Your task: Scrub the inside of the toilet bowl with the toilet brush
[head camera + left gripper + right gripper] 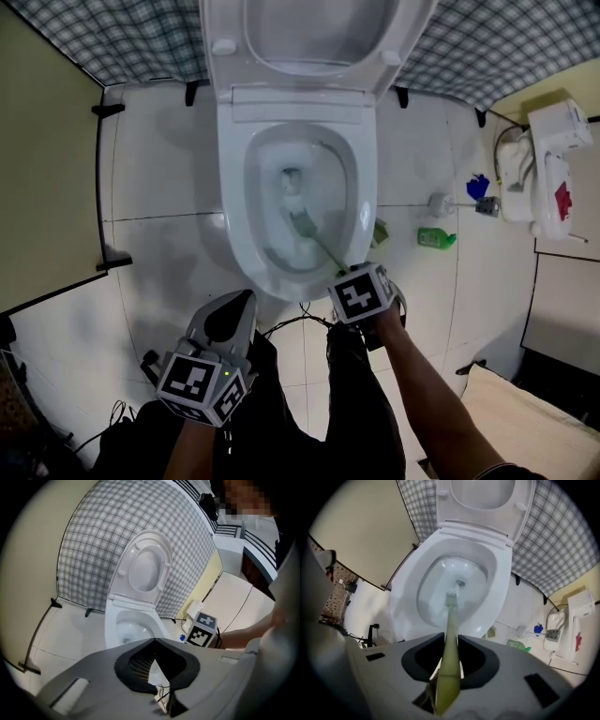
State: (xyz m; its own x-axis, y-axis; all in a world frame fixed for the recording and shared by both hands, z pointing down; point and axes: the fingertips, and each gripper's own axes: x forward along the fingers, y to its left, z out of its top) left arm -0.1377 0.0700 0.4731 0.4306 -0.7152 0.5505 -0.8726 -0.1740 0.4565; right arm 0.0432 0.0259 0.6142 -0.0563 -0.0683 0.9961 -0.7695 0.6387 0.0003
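A white tiled floor (159,169) is being taken up at its middle by a white toilet (234,187), and a checked wall (122,37) is being seen at the far side behind it. The toilet lid (309,37) is being kept upright against that wall, so the bowl is being left open.

A boxy white unit (553,169) is being seen on the far right of the floor. A green bottle (435,238) is lying between that unit and the toilet.

The right gripper (449,641) is being held just over the near rim of the bowl. Its fingers are being pressed onto the handle of the toilet brush (451,609), which is being pinched between them. The brush is being shown as a slim, pale olive-green stick that is widening towards the held end. It is ending in a small flat grey-green head with short bristles. The handle is being angled down and away into the bowl, and the head is being set low on the inner wall, just on the near side of the drain hole.

The left gripper (154,640) is being held near the person, left of the right one and short of the toilet. Its fingers are being kept pressed together at the tips, with nothing between them.
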